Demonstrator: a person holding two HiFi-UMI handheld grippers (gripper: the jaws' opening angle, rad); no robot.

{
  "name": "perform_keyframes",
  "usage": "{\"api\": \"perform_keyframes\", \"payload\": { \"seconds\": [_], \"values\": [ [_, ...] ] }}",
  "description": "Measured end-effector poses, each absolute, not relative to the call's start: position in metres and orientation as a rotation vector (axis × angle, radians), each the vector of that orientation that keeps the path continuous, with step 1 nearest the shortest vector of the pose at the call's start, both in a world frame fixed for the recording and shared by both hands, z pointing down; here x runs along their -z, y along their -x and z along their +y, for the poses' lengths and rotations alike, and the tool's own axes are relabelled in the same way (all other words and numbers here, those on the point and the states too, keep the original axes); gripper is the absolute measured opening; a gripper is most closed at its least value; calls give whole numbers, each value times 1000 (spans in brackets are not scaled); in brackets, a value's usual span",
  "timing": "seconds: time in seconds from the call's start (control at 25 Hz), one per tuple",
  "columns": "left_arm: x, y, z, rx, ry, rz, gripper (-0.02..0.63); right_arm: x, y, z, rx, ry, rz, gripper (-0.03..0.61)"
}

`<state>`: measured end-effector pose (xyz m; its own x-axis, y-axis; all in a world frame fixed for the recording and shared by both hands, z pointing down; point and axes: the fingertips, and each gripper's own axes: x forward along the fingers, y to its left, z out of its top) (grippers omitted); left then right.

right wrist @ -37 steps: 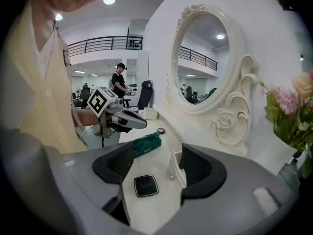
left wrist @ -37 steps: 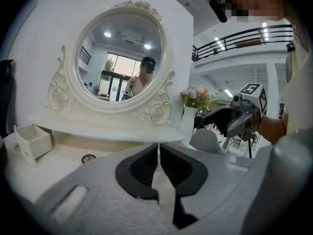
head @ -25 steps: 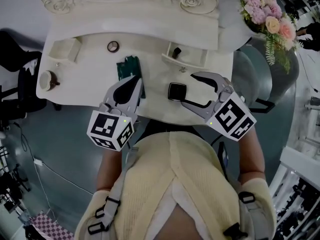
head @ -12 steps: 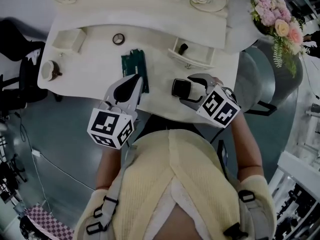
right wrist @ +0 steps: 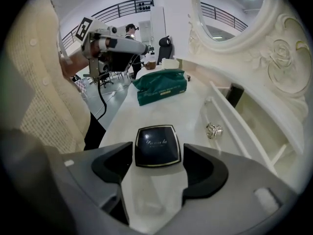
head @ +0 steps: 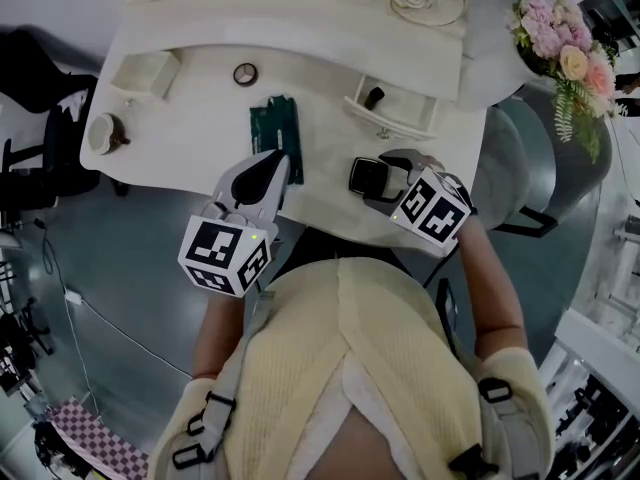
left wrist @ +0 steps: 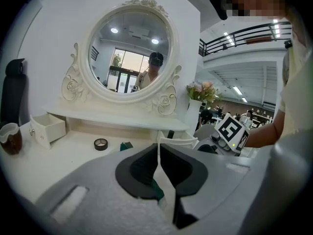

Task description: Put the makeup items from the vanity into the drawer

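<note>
A black square compact (head: 365, 176) lies on the white vanity (head: 200, 138) near its front edge. My right gripper (head: 386, 179) is open, one jaw on each side of the compact (right wrist: 157, 145), whose near edge lies between the tips of that gripper (right wrist: 157, 164). Behind it is the open drawer (head: 395, 118) with a dark item (head: 373, 97) inside. A green packet (head: 274, 134) lies mid-table. My left gripper (head: 274, 166) is shut just over the packet's near end, with nothing clamped; a bit of green shows under that gripper (left wrist: 159, 153).
A small round ring-shaped item (head: 245, 73) sits near the back, a little open box (head: 143, 73) at the far left and a brown cup (head: 103, 133) at the left edge. The drawer's metal knob (right wrist: 213, 129) juts out beside the compact. Flowers (head: 565, 48) stand at the right.
My right gripper has moved left and forward until its jaws straddle the compact, and its opening has narrowed. The left gripper has stayed by the green packet.
</note>
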<state>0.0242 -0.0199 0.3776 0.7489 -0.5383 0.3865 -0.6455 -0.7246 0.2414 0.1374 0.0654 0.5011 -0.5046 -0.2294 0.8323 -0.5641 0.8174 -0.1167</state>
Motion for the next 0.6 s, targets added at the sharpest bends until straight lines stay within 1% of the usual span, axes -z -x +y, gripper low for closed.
{"api": "perform_keyframes", "payload": {
  "seconds": [0.6],
  "values": [
    [-383, -33, -25, -409, -2584, -889, 15, -512, -140, 69, -444, -556, -2139, 308]
  ]
}}
